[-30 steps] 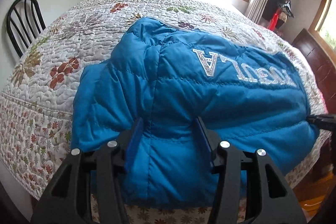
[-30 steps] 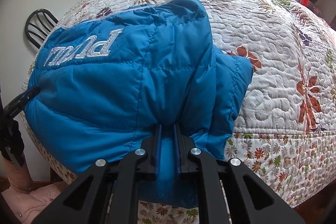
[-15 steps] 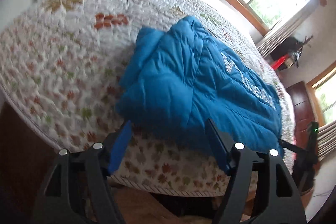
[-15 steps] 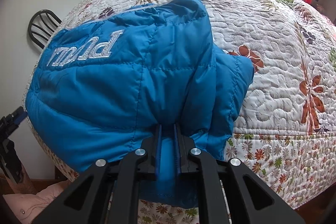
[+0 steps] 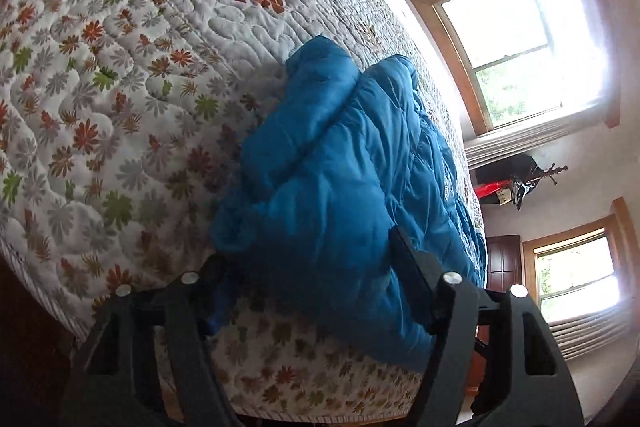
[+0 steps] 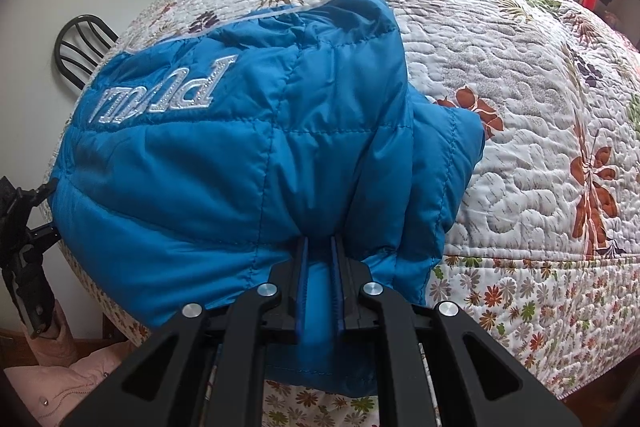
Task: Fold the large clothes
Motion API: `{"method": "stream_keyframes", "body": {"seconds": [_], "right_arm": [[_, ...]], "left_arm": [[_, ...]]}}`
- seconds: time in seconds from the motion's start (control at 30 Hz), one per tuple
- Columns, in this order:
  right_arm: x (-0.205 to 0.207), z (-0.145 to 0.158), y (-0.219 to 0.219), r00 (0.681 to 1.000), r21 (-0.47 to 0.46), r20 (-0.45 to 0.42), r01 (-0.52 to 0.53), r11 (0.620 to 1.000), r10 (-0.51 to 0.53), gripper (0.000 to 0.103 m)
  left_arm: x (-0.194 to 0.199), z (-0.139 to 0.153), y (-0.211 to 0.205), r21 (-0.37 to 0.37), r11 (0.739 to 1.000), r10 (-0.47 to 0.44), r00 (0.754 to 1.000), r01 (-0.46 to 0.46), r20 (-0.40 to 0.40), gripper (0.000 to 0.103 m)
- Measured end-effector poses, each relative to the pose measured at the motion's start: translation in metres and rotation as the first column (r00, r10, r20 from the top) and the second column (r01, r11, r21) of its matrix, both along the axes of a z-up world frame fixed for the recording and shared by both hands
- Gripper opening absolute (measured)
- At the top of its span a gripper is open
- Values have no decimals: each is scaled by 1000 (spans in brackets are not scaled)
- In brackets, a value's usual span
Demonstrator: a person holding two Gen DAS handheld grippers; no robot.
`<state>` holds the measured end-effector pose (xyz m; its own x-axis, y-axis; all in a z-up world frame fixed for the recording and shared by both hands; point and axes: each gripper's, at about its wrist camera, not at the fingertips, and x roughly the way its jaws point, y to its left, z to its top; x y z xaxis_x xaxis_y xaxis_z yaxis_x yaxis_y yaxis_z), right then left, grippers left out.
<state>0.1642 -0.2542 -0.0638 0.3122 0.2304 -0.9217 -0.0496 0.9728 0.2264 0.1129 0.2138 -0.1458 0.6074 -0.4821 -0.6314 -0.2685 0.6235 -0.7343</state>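
Note:
A blue puffer jacket (image 6: 240, 155) with silver lettering lies folded near the front edge of the quilted bed (image 6: 520, 115). My right gripper (image 6: 320, 239) is shut on a pinch of its near hem, pointing steeply down. In the left wrist view the picture is rolled sideways. There my left gripper (image 5: 308, 251) straddles the jacket's (image 5: 340, 167) bulky left end, its jaws closing with the fabric between them; I see no firm pinch. The right wrist view shows the left gripper (image 6: 24, 219) at the jacket's far left edge.
The floral quilt (image 5: 120, 87) drops over the bed's edge just below both grippers. A black chair (image 6: 80, 47) stands by the wall beyond the bed's left side. A pink garment (image 6: 60, 367) lies low on the left. Windows (image 5: 516, 47) are beyond the bed.
My left gripper let go of the jacket's hem, widened, rolled over and swung down round the jacket's left end, where it now straddles the fabric. The right gripper kept its hold and place.

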Motion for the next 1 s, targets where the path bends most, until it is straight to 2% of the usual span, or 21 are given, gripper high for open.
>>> {"method": "stream_keyframes", "body": {"seconds": [0.13,0.23,0.67,1.0], "right_arm": [[1,0,2,1000,-8,-4,-2,1000,2,9],[1,-1,2,1000,-10,-4,-2,1000,2,9],[2,-2,5,1000,-42,0,-2,999,2,9],[1,-2,5,1000,-46,12,1,999,0,9]], "left_arm": [[-6,-6,-1,-32,999,12,1000,-12,13,47],[-14,-9,-5,-19,1000,17,1000,-16,19,42],[-17,-19,-15,17,1000,-21,999,20,46,36],[-9,-22,-12,7,1000,-24,999,24,47,36]]}}
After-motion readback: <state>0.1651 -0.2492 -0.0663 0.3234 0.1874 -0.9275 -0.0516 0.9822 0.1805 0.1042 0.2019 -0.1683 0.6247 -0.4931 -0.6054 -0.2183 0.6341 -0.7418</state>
